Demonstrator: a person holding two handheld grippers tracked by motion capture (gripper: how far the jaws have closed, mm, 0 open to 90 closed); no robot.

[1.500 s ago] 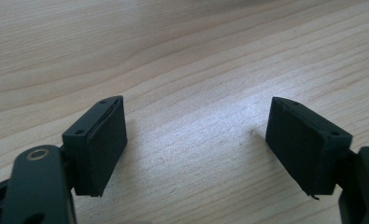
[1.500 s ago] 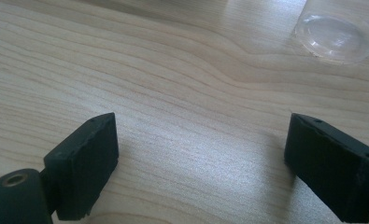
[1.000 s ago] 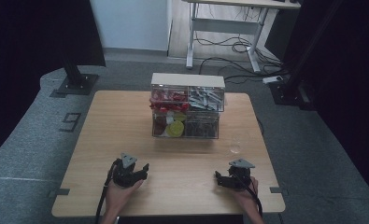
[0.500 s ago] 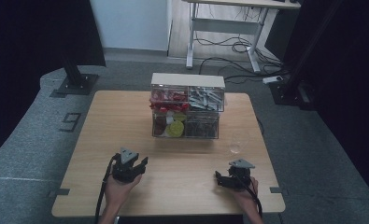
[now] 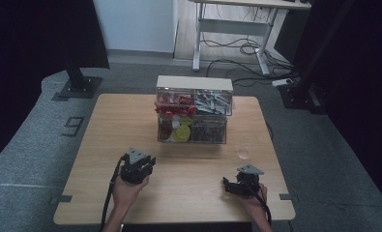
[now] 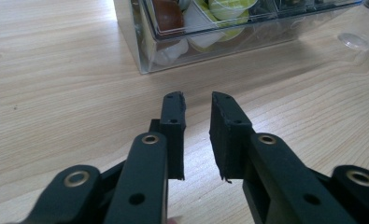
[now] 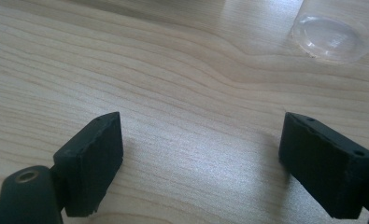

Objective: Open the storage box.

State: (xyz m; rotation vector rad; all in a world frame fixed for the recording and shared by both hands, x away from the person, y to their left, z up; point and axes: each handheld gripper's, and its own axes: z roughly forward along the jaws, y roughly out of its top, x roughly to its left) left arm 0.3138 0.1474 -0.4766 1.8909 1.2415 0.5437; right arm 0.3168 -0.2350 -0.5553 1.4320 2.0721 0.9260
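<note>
A clear plastic drawer box stands at the middle of the wooden table; its drawers hold red, yellow-green, brown and grey items. In the left gripper view the box shows brown, white and green capsules in its lower drawer. My left gripper rests near the front left, aimed at the box; its jaws are open by a narrow gap and hold nothing. My right gripper sits at the front right, open wide and holding nothing. A small clear cup stands just ahead of it.
Bare wood lies between both grippers and the box. The clear cup sits right of the box's front corner. Beyond the table are a dark stand base, desk legs with cables and grey floor.
My left gripper has shifted slightly forward and to the right, toward the box. The right gripper, the cup and the box have stayed in place.
</note>
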